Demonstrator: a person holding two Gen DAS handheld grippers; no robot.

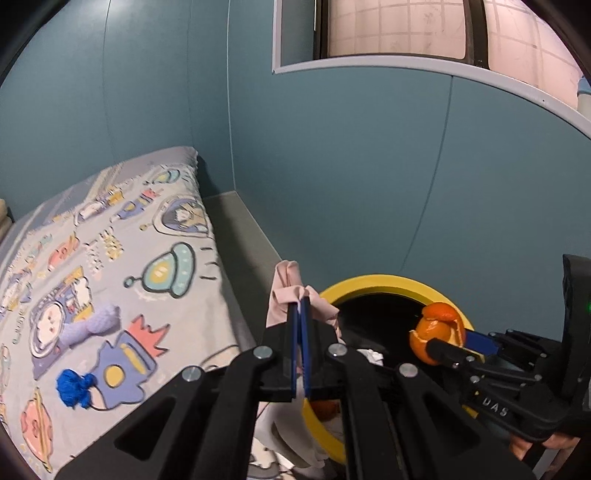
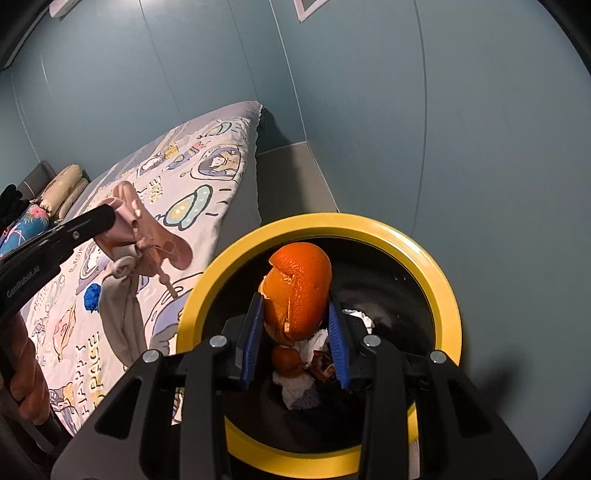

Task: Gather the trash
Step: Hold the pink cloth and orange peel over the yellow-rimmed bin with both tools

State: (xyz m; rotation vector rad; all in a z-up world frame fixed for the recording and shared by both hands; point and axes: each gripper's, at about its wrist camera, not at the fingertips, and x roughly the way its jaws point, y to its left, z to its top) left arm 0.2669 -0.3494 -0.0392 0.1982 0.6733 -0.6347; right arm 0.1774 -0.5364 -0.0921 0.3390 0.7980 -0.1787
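You are working in soft, even indoor light, with the window above the bin glowing pale pink. The bin's black inside is swallowing detail, so its contents are perhaps partly lost. Fisheye bending is curving the walls, and dark vignetting is ringing both views' corners.

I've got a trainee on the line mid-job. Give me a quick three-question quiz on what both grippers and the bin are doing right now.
1. True or false: the right gripper holds orange peel over the yellow-rimmed bin.
2. What does the left gripper hold? A) blue yarn B) pink cloth C) white paper
3. Fill in: crumpled ____ tissue lies inside the bin.

Key: 1 true; 2 B, the pink cloth, while the blue yarn lies on the bedspread; 3 white.
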